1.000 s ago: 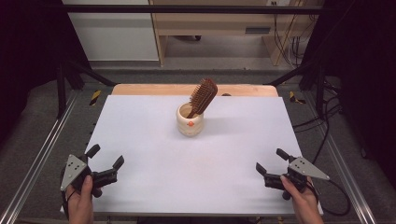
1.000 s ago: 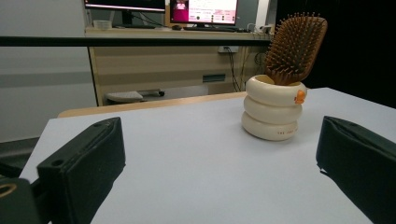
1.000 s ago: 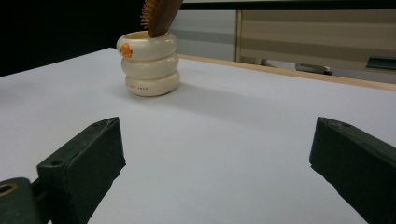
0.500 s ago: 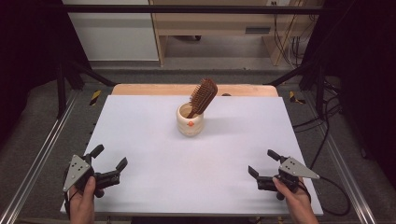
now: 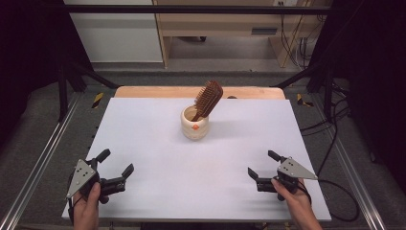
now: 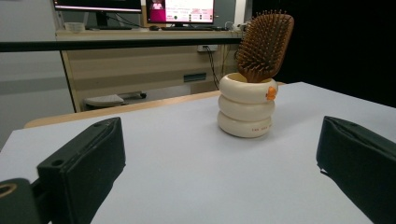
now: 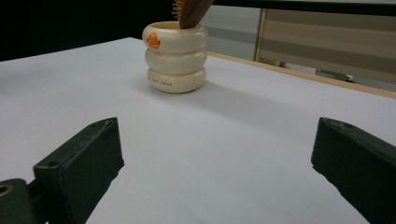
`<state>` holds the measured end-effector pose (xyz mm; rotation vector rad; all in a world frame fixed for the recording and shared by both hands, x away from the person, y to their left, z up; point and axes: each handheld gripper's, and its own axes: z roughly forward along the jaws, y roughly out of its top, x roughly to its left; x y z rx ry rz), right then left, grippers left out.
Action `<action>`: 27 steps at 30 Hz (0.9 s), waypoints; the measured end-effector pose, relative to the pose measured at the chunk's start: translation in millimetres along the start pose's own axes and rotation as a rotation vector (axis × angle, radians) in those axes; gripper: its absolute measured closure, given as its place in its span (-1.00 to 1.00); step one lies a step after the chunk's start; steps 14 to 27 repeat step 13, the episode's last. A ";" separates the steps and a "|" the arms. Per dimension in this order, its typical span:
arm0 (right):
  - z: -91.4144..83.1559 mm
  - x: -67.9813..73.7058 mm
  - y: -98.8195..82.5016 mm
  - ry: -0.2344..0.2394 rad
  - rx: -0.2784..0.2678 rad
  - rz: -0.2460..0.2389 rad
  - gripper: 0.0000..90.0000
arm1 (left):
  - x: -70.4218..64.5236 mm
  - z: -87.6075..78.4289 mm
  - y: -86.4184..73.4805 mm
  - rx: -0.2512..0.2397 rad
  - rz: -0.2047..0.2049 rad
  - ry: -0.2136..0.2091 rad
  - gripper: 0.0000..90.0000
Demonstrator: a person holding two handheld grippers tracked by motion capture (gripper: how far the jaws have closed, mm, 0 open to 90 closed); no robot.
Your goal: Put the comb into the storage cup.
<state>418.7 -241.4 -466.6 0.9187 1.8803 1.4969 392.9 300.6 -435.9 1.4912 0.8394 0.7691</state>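
Observation:
A cream ribbed cup (image 5: 195, 123) with a small orange mark stands at the middle back of the white table (image 5: 158, 143). A brown wooden paddle hairbrush (image 5: 208, 98) stands in it, handle down, leaning right. My left gripper (image 5: 116, 162) rests low at the front left corner, open and holding nothing. At the front right, my right gripper (image 5: 262, 163) is also open with nothing in it. In the left gripper view the cup (image 6: 246, 111) and brush (image 6: 264, 44) lie well beyond the spread jaws of the left gripper (image 6: 222, 161). The right gripper view shows the cup (image 7: 175, 57) and brush handle (image 7: 190, 11) far ahead of the right gripper (image 7: 215, 163).
A wooden strip (image 5: 143, 92) runs along the table's far edge. Metal rails (image 5: 43, 158) flank both sides, and cables (image 5: 335, 191) trail at the right. A desk with monitors (image 6: 177, 10) stands behind the table.
My right gripper has slid left along the front of the table. The left one has edged slightly right. Both stay open; cup and brush have not moved.

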 end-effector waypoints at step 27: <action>16.9 7.8 9.1 -0.046 0.054 0.011 -0.89 | 1.6 2.0 -2.4 0.018 -0.013 0.014 -0.97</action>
